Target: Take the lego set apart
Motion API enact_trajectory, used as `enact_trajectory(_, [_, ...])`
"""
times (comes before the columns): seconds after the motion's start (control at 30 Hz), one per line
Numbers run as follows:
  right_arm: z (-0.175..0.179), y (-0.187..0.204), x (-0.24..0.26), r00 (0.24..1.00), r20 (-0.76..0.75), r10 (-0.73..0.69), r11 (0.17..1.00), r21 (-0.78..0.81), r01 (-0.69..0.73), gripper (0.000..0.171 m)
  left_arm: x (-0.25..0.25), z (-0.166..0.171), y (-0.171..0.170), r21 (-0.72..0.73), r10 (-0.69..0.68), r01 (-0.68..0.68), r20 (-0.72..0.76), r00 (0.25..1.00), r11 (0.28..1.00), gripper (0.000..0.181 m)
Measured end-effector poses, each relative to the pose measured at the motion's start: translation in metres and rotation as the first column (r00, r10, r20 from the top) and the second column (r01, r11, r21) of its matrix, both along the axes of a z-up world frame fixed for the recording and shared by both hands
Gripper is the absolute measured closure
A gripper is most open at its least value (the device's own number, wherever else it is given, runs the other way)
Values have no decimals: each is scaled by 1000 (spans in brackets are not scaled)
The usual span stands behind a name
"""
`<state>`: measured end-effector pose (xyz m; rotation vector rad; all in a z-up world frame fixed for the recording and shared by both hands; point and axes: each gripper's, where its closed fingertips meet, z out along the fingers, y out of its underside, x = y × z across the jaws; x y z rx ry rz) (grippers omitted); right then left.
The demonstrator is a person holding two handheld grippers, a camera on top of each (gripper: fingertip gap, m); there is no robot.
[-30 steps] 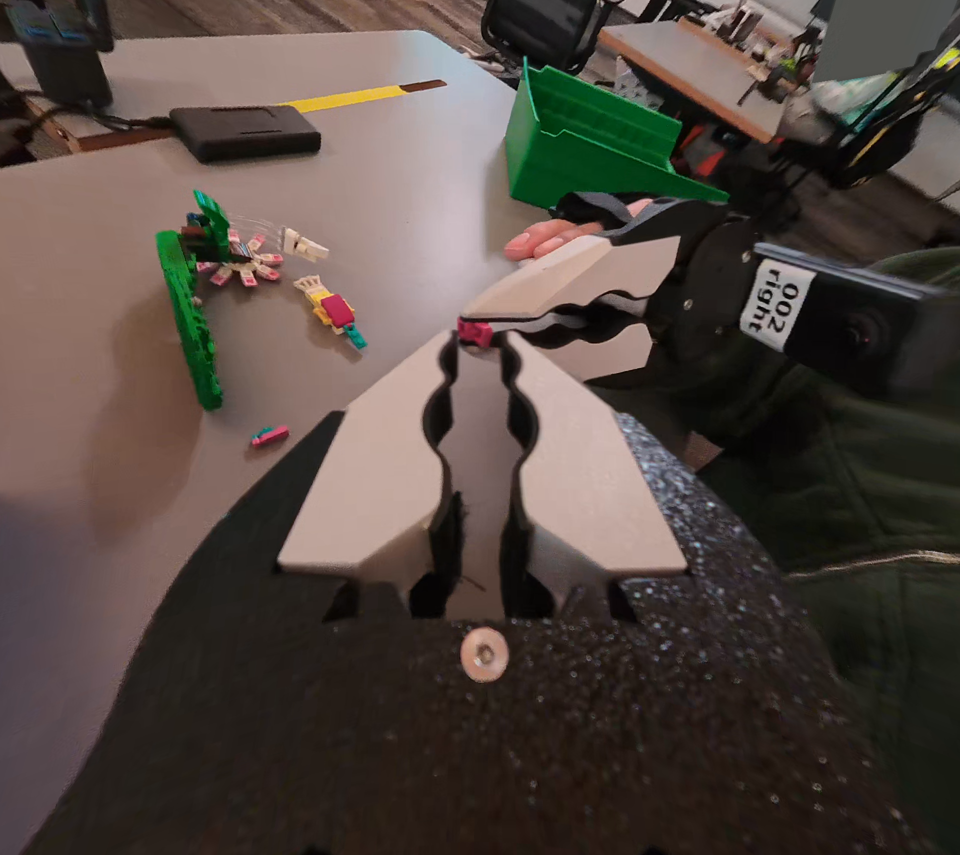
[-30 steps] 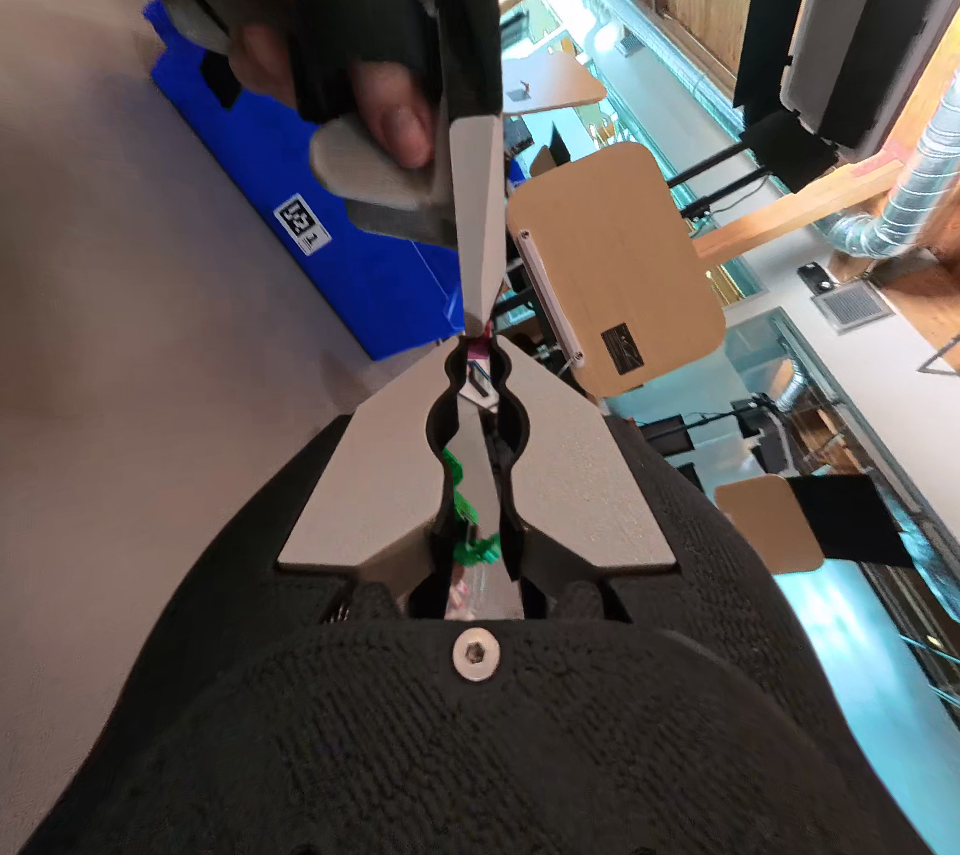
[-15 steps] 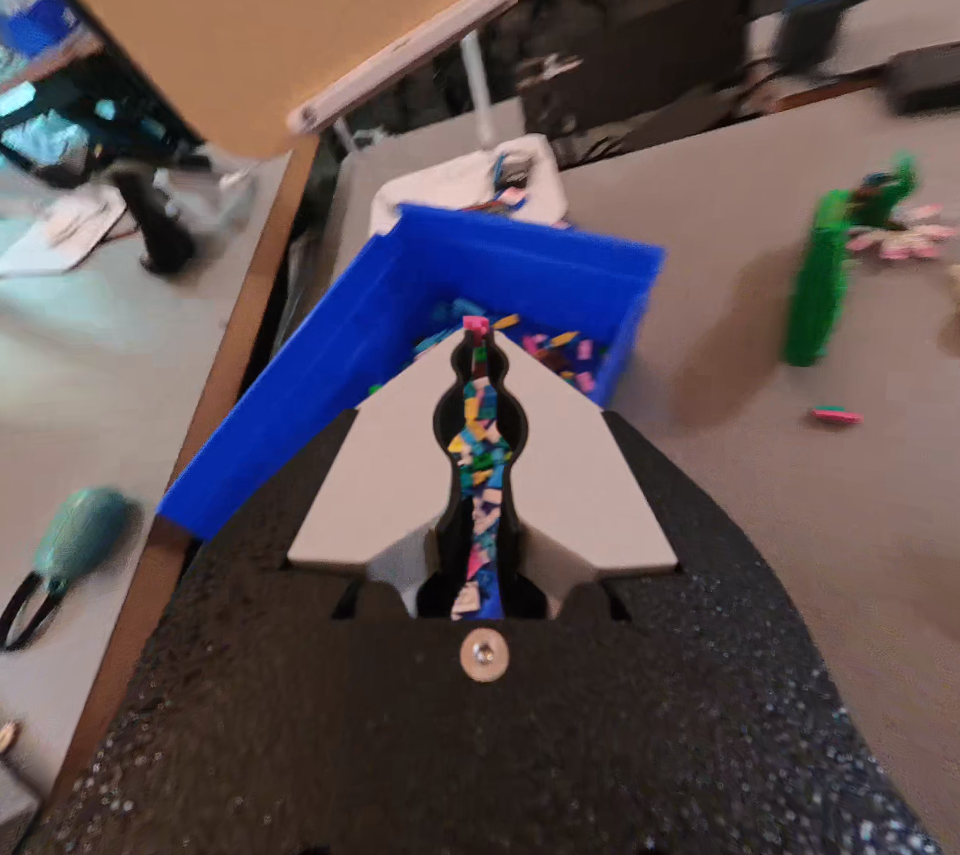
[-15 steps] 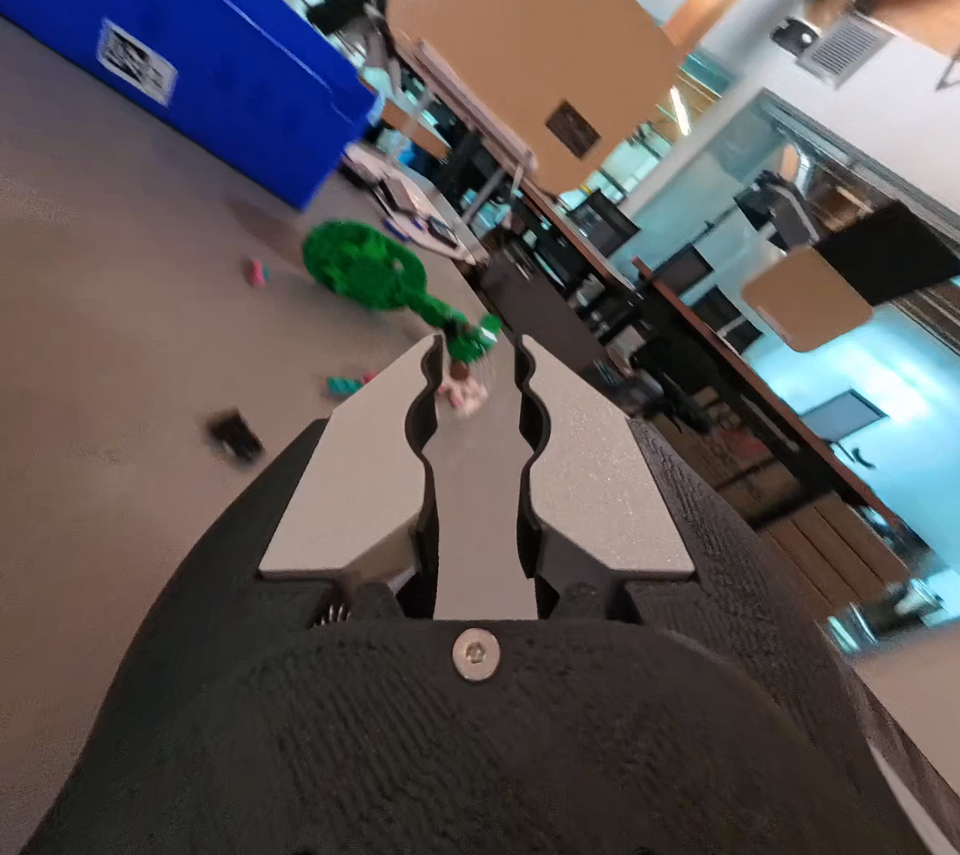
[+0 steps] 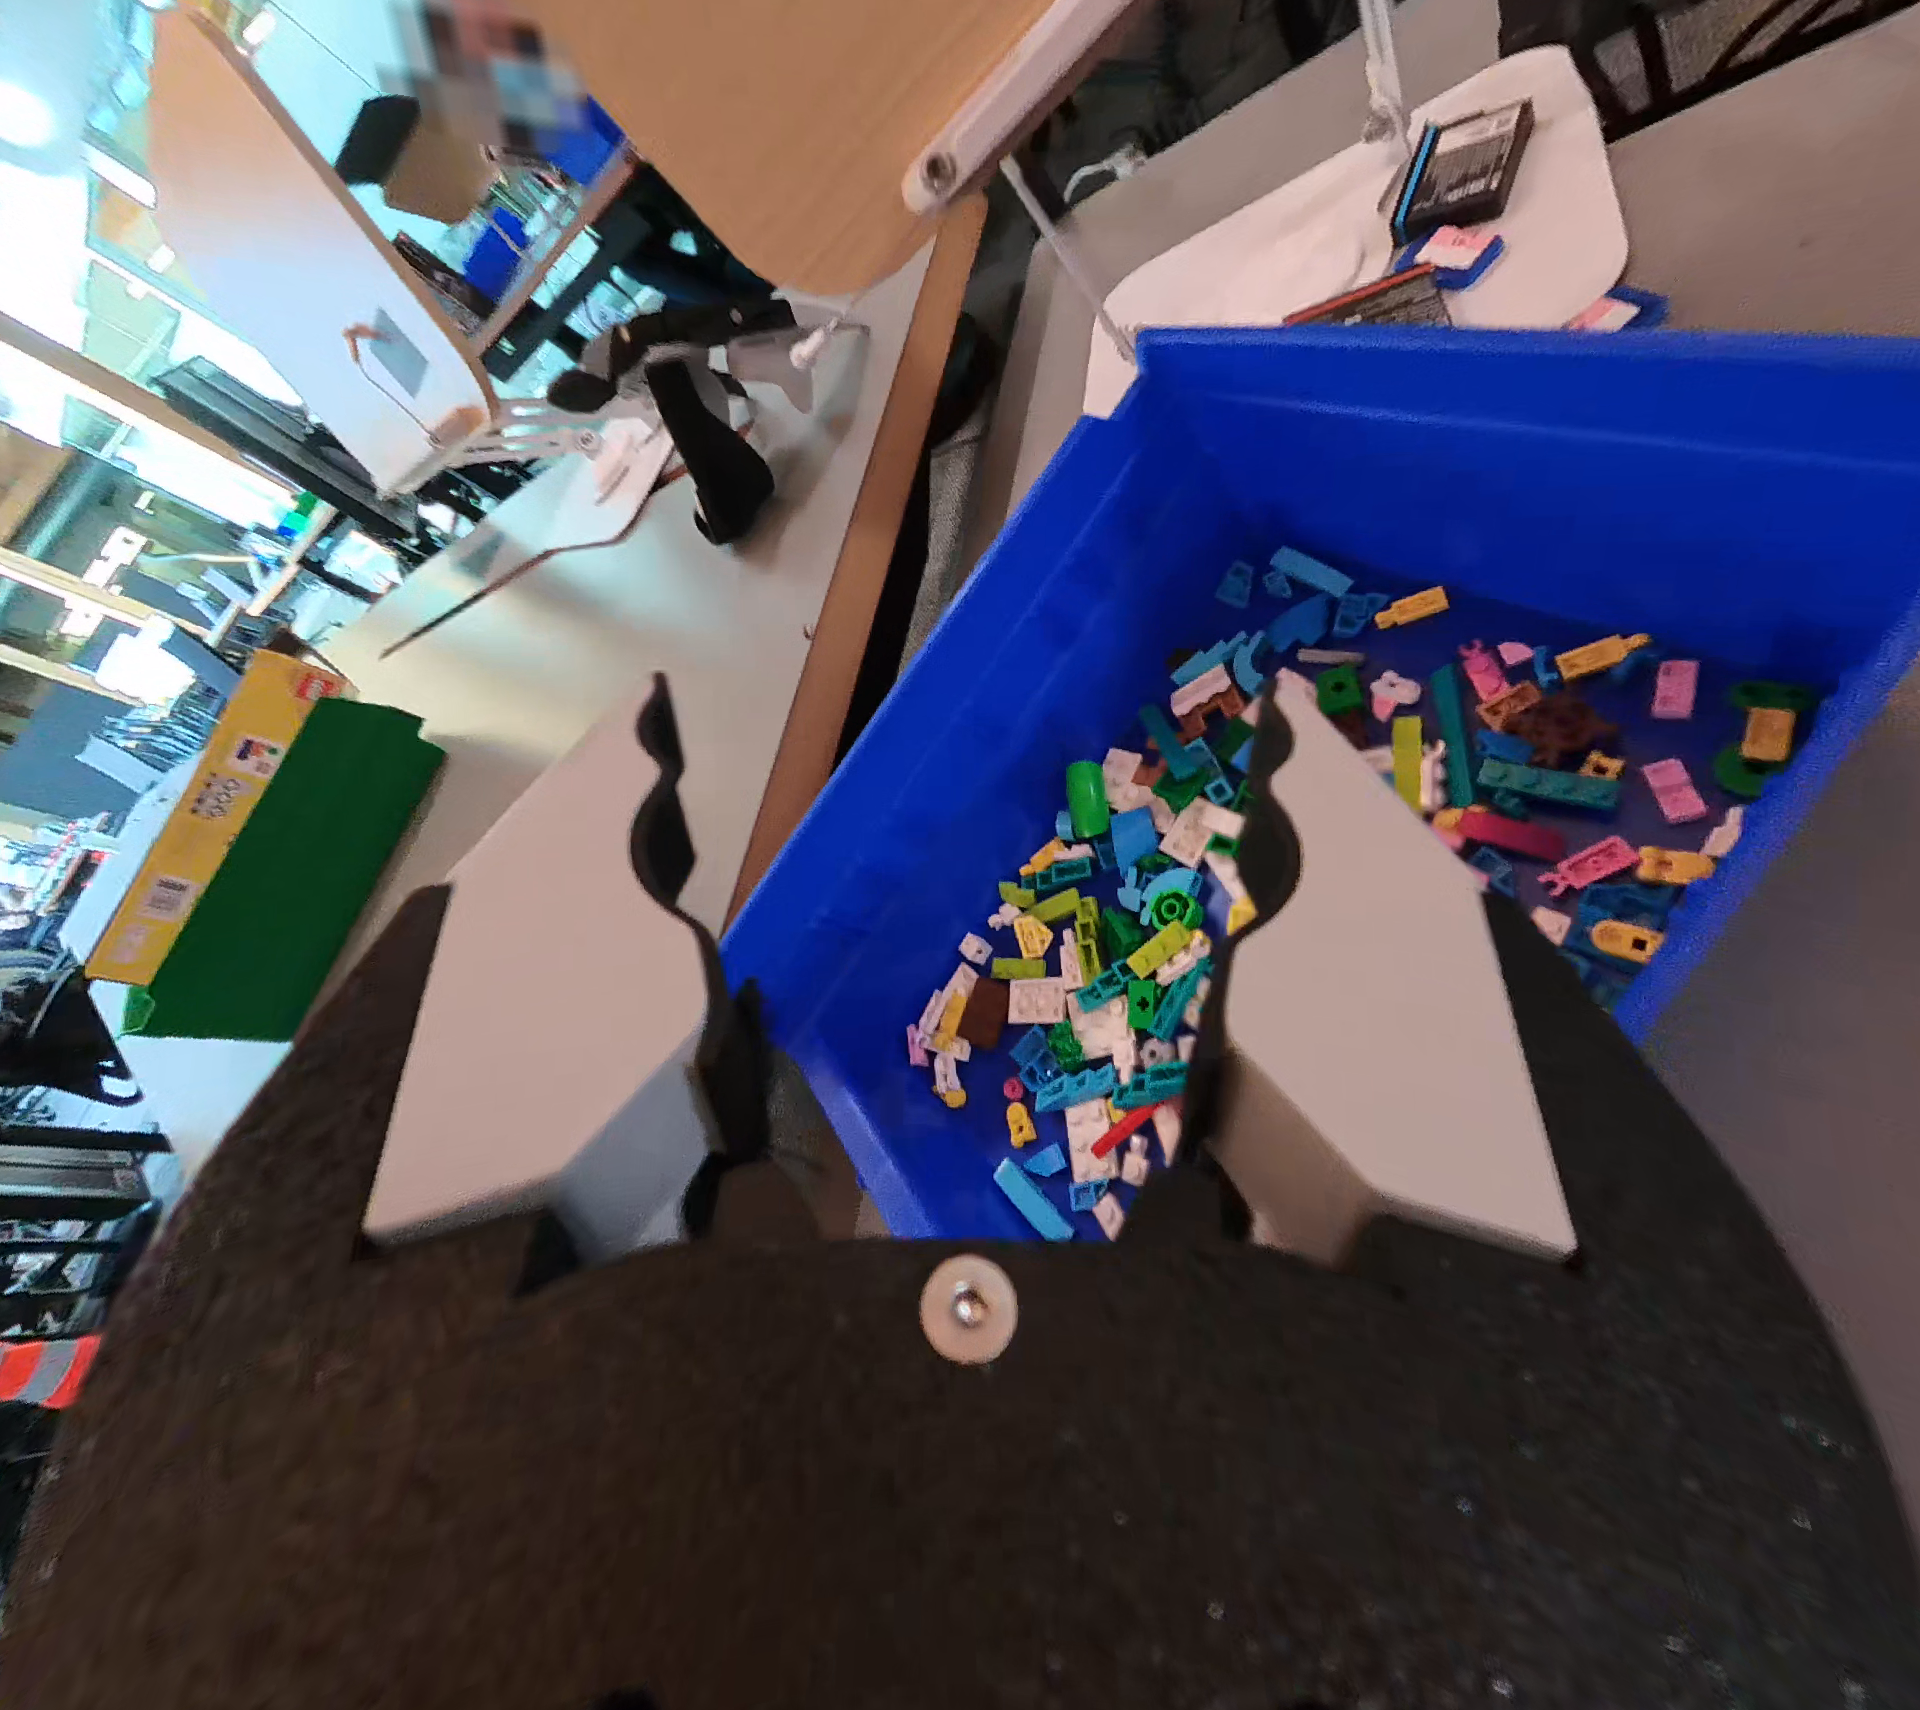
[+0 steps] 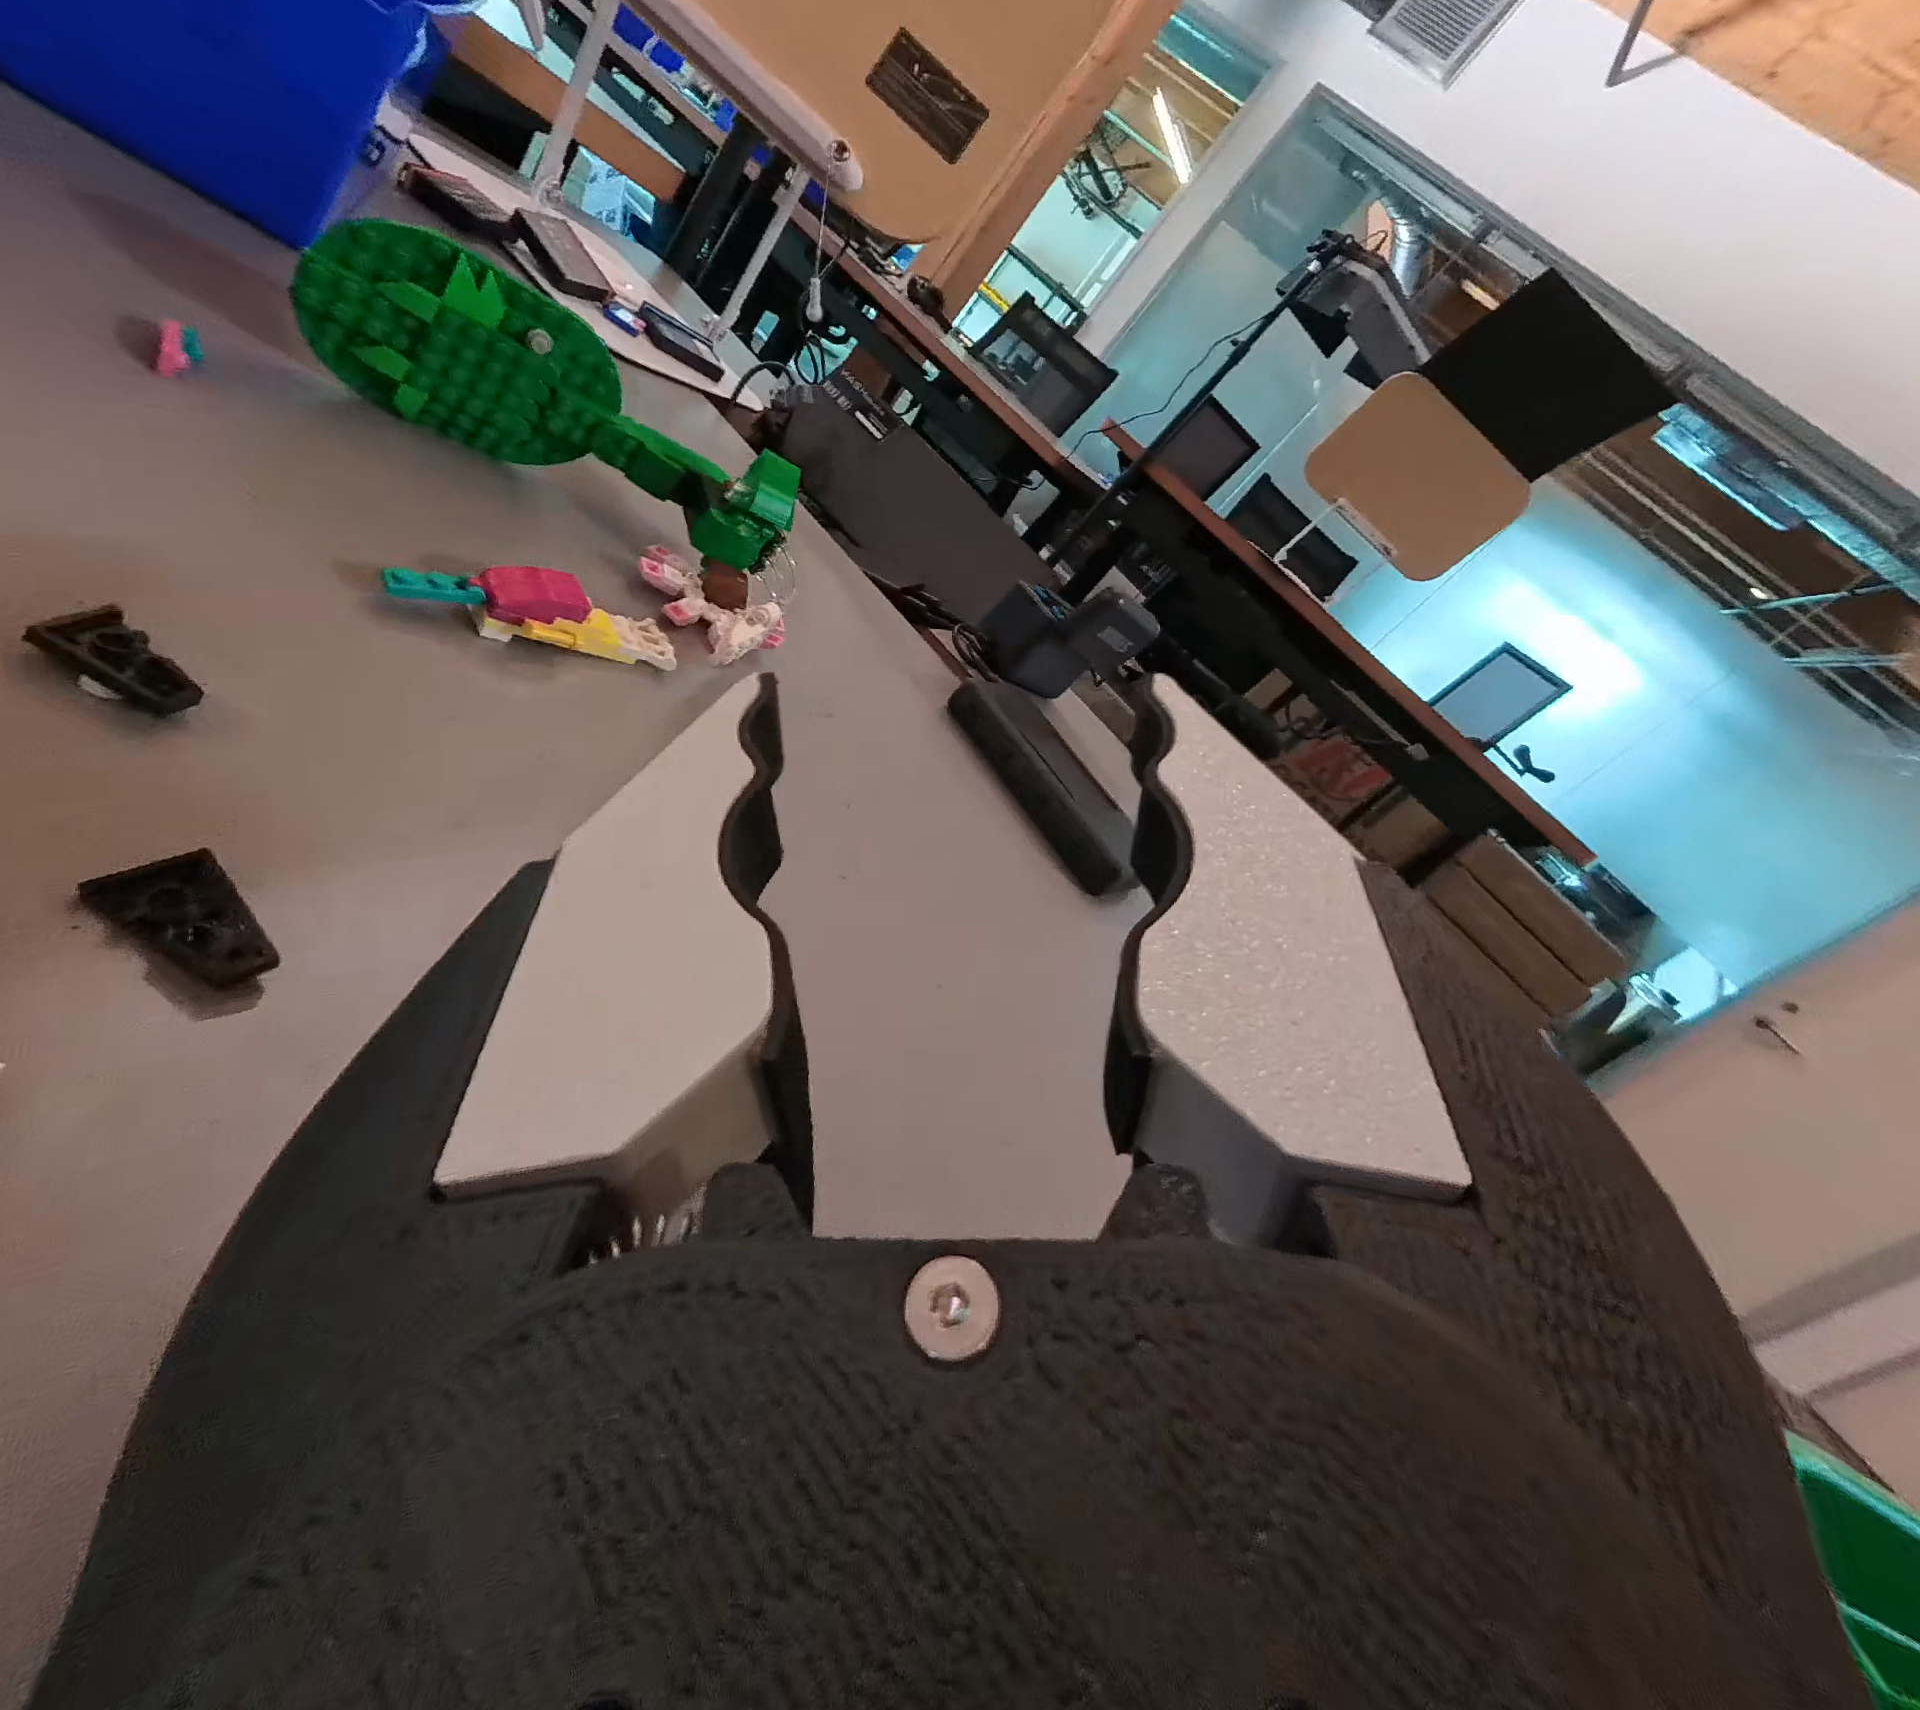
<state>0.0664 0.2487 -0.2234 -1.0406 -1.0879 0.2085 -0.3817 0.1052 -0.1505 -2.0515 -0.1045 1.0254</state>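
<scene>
My left gripper (image 5: 961, 704) is open and empty over the near left corner of a blue bin (image 5: 1507, 455) that holds several loose coloured lego pieces (image 5: 1132, 954). My right gripper (image 6: 956, 689) is open and empty, low over the grey table (image 6: 312, 777). Ahead and left of it lies the lego set: a round green plate on a green stem (image 6: 457, 351), a pink, yellow and teal piece (image 6: 540, 606), and small pink and white petals (image 6: 727, 616). Two black wedge plates (image 6: 177, 917) and a small pink and teal piece (image 6: 177, 346) lie on the table at left.
The blue bin (image 6: 177, 8) stands at the table's far left in the right wrist view. A black flat device (image 6: 1039, 787) and a black camera block (image 6: 1070, 637) sit past the right gripper's tips. A green bin (image 5: 281, 871) and yellow box (image 5: 197, 819) stand on a neighbouring desk. Left tips to right tips: about 50 cm.
My left gripper swung from the right gripper to the blue bin with a small pink piece and has opened; the piece is gone from its tips. My right gripper turned to the table and opened wider.
</scene>
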Motion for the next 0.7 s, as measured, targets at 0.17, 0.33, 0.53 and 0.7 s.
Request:
enact_trajectory(0.17, [6, 0, 2, 1000, -28, -3, 1000, 12, 3, 95, 9, 8, 4, 18, 27, -26, -26, 999, 1000, 48])
enact_trajectory(0.33, [5, 2, 3, 999, -46, 7, 999, -31, -9, 92, 28, -2, 10, 21, 2, -3, 66, 998, 1000, 26])
enact_trajectory(0.53, [1, -18, 5, 959, -74, 273, 930, -233, -283, 110, 174, -27, 34, 195, -460, 417, 424, 781, 888, 34])
enact_trajectory(0.7, [-32, -73, 9, 771, -55, 635, 592, -607, -531, 120, 310, -42, 26, 342, -747, 711, 541, 385, 614, 69])
